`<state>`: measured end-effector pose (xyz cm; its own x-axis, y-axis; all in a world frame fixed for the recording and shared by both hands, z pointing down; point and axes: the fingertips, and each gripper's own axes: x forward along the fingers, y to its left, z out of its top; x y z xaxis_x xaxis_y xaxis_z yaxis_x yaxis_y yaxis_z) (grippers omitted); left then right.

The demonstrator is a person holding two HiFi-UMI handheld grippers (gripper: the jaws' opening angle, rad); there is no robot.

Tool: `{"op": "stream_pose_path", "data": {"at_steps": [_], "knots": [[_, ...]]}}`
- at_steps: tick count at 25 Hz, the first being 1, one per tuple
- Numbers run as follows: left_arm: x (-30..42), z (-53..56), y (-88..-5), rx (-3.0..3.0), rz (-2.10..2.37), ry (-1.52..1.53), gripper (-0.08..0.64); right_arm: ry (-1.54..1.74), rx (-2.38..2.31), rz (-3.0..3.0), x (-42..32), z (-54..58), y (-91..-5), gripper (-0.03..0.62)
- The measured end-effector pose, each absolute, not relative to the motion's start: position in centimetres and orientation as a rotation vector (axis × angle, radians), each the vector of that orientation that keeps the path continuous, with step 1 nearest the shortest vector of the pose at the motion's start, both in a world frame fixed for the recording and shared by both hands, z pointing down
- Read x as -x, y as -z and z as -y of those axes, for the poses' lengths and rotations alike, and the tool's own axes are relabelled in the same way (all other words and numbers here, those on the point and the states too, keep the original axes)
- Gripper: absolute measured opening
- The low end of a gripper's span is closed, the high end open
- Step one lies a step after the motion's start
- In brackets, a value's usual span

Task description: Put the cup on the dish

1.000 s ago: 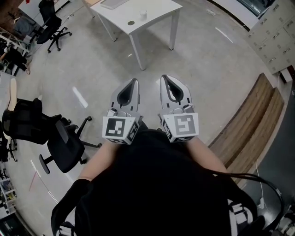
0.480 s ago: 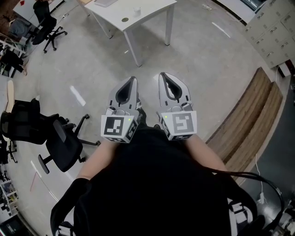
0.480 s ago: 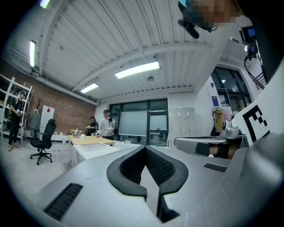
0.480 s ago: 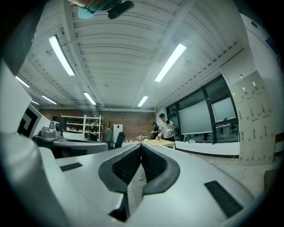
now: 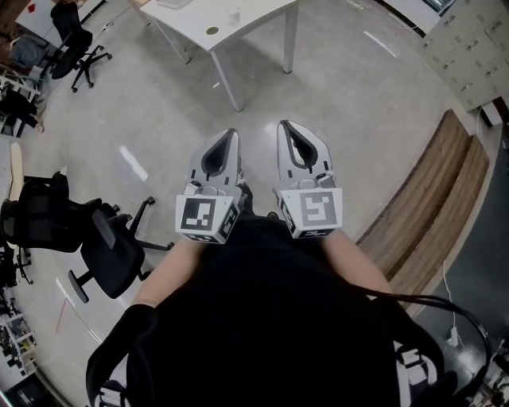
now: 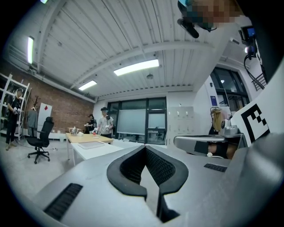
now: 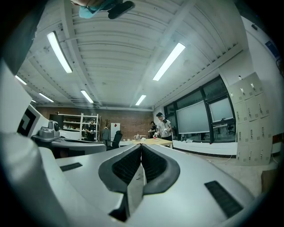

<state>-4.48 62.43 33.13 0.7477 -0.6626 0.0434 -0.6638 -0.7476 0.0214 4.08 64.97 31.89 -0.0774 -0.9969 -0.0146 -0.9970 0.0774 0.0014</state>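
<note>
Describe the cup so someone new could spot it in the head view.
Find the white table at the top of the head view. Two small things sit near its front corner. The cup is the pale upright one, apart from and right of the dish, a flat dark disc.

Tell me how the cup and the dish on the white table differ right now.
The cup is pale and stands upright, while the dish is dark, round and lies flat. The dish sits nearer the table's front corner, and the cup sits further back. Both rest on the white table, apart from each other, so the cup is not yet on the dish.
</note>
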Motion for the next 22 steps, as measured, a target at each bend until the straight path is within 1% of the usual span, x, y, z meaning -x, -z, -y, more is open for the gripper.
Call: {"op": "stream_pose_path", "data": {"at_steps": [7,10,16,22], "knots": [[5.2,-56.2,-35.4,-2.843,1.125,-0.055,0.006,0.07,2.18,-2.325,-4.0,-59.4,-34.0,0.014],[5.8,-52.1,-37.0,-2.79,1.147,-0.066,0.006,0.116,2.17,-2.359,-3.7,-56.1,-36.5,0.014],[5.8,-42.0,-40.2,-2.768,1.106,-0.131,0.006,0.211,2.214,-2.369,-4.2,-46.1,-39.5,0.014],[6.3,-32.4,-40.1,-2.757,1.087,-0.154,0.006,0.231,2.246,-2.374,-3.2,-36.8,-39.4,0.014]]}}
